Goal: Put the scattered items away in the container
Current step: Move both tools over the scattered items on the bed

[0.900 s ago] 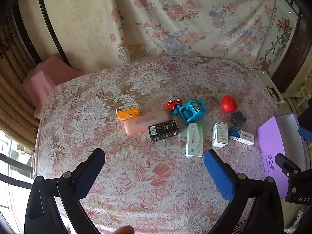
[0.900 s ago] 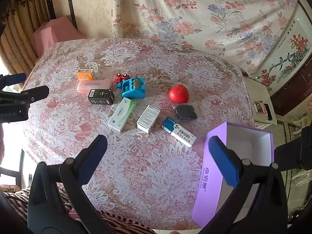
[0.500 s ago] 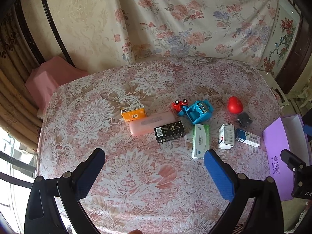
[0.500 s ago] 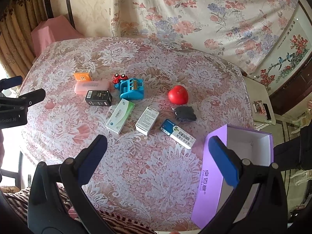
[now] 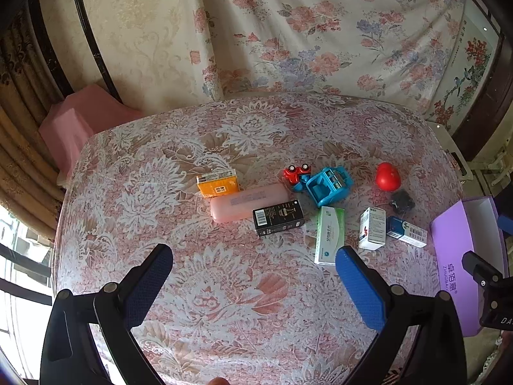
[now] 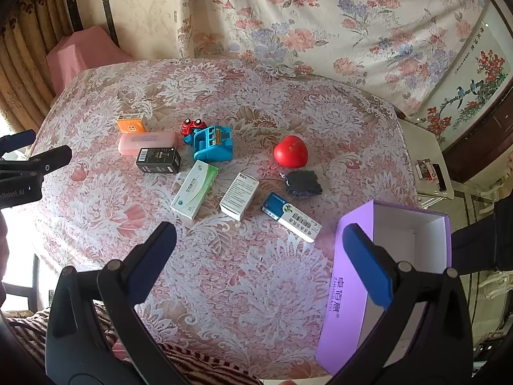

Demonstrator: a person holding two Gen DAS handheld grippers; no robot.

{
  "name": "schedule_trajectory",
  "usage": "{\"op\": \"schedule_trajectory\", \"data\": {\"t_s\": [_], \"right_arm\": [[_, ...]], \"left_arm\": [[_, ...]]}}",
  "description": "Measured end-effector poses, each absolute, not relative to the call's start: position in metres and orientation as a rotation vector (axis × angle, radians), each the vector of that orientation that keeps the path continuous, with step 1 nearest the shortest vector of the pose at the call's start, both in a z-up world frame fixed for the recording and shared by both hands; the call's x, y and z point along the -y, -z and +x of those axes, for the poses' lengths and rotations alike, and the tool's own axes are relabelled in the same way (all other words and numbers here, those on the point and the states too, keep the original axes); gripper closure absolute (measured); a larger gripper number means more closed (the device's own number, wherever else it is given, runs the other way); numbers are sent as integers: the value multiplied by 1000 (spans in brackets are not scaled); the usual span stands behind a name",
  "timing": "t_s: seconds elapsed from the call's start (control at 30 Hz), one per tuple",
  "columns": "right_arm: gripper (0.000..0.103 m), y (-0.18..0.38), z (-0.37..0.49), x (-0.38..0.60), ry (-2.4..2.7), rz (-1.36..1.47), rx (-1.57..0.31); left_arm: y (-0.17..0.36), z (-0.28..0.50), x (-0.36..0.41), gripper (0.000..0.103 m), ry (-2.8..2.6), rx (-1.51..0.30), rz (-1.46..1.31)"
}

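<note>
Items all on worktop [image 6: 256, 272], purple box [image 6: 349, 276] empty; both grippers spread wide, unladen. Next: first pick, likely blue-white carton [image 6: 290, 217].

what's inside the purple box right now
Only bare white inner walls show inside the open purple cardboard box. The right tool's blue finger and the near wall hide its floor, so that part cannot be seen.

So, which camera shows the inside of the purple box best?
The right wrist view: the purple box shows its open top and white inner walls. The left wrist view shows the purple box at the frame edge, mostly outer wall.
</note>
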State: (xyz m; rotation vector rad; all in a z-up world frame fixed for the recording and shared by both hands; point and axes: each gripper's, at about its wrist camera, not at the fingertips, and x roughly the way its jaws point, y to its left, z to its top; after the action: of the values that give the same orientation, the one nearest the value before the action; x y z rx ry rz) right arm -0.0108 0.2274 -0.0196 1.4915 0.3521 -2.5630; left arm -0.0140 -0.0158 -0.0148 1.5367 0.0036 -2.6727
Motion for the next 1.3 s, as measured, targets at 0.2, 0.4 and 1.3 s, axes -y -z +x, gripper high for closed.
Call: {"op": "schedule_trajectory", "data": {"t_s": [0.2, 0.4, 1.3], "right_arm": [[0, 21, -12, -225, 2552, 1508, -347], [0, 21, -13, -222, 2546, 1514, -345], [0, 18, -5, -198, 2611, 1530, -331]], "left_arm": [[18, -15, 24, 1, 2661, -41, 1549], [23, -15, 30, 1, 2653, -61, 1562], [35, -13, 51, 1, 2709, -27, 1563]]}}
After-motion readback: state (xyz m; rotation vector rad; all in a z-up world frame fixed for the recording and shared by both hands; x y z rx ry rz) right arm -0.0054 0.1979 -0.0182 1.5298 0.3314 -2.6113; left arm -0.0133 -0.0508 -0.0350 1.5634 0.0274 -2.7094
